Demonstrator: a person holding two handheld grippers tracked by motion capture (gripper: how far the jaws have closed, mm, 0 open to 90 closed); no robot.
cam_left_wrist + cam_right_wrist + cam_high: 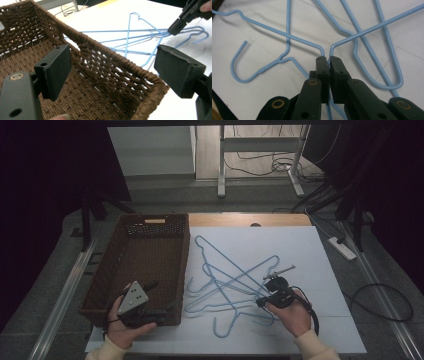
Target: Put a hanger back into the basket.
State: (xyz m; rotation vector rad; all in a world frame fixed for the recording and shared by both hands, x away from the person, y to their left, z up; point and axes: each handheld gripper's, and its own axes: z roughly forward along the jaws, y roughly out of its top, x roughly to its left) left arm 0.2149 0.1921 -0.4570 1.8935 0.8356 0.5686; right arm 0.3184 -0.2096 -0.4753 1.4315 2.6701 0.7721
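A person sits at a table holding 2 grippers. On the white tabletop lies a tangle of blue wire hangers (227, 280), hooks and shoulders crossing one another. To the left of the pile, touching its edge, stands a brown woven basket (165, 227), open on top.

The right gripper (265, 295) sits at the right side of the pile. Its jaws are pressed together on the wire of 1 hanger (287, 37); in the right gripper view the wire enters the closed pads at their tips, where 2 strands bend down and meet. That hanger's long shoulders run away from the jaws, up and outward to both sides.

The left gripper (112, 72) hangs over the basket's near right corner with its jaws spread wide, 1 pad inside the rim, 1 outside, pressing on nothing.

The basket lies to the left of the gripped hanger, so the likely move is to lift it clear of the tangle and carry it leftward. The other wires cross it and may drag along.
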